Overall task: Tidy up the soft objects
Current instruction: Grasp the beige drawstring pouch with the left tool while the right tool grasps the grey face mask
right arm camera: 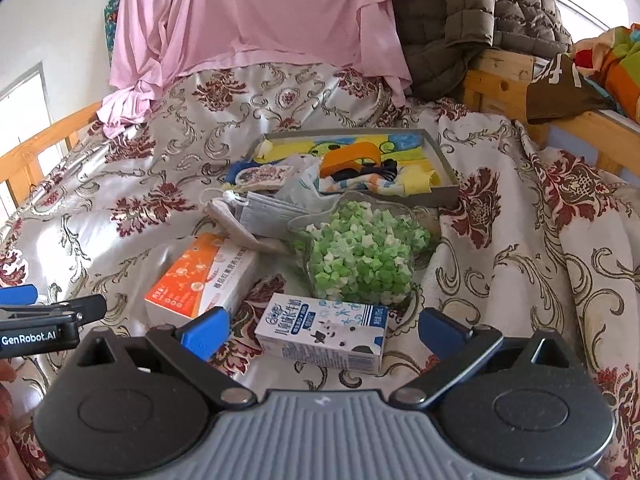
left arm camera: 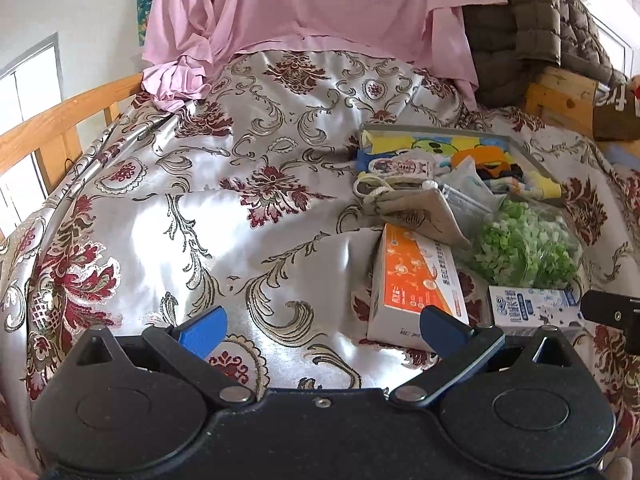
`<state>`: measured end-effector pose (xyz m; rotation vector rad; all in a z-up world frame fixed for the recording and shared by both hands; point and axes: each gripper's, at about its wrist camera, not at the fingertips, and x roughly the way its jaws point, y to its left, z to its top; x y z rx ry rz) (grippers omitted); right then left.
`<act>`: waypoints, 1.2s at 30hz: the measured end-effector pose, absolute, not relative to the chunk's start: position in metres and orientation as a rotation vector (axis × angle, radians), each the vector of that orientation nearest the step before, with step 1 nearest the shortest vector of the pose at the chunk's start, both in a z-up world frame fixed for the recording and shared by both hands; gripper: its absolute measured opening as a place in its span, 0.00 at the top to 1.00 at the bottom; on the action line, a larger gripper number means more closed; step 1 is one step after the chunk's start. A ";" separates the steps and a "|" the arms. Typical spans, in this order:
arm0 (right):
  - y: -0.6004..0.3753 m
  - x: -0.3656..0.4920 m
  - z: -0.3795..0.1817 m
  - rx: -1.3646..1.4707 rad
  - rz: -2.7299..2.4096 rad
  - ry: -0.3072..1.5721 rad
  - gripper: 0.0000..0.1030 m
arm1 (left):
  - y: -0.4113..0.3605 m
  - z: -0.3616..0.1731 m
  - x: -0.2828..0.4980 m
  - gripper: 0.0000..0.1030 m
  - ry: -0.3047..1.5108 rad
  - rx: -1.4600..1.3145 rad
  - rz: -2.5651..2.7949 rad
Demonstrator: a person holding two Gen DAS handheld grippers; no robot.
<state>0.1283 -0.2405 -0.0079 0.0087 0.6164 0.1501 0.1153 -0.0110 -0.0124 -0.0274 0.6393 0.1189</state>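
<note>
On the floral bedspread point(left arm camera: 160, 208) lies a shallow grey tray point(right arm camera: 440, 192) holding striped socks point(right arm camera: 360, 184) and an orange cloth point(right arm camera: 352, 156). In front of it sit a beige drawstring pouch point(right arm camera: 240, 228), a mask pack point(right arm camera: 264, 208), a clear bag of green paper stars point(right arm camera: 360, 256), an orange-white box point(right arm camera: 200, 276) and a milk carton point(right arm camera: 324, 332). My left gripper point(left arm camera: 324, 324) hovers open over bare bedspread, left of the orange-white box point(left arm camera: 416, 280). My right gripper point(right arm camera: 324, 330) is open, with the milk carton lying between its blue fingers point(right arm camera: 206, 334).
A pink sheet point(right arm camera: 256, 16) hangs at the bed's head, beside a quilted olive jacket point(right arm camera: 480, 12). Wooden bed rails point(left arm camera: 52, 128) run along the left and the right rail point(right arm camera: 580, 120) carries a brown cloth point(right arm camera: 560, 92). The left gripper's body point(right arm camera: 44, 324) shows at the right view's left edge.
</note>
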 end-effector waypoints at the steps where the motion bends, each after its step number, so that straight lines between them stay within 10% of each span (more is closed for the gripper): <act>1: -0.240 0.128 -0.007 0.012 0.150 0.609 0.00 | -0.011 -0.012 0.115 0.01 0.639 -0.031 0.120; 36: -0.233 0.224 -0.021 -0.203 0.184 0.403 0.00 | -0.009 -0.021 0.224 0.01 0.521 -0.067 -0.206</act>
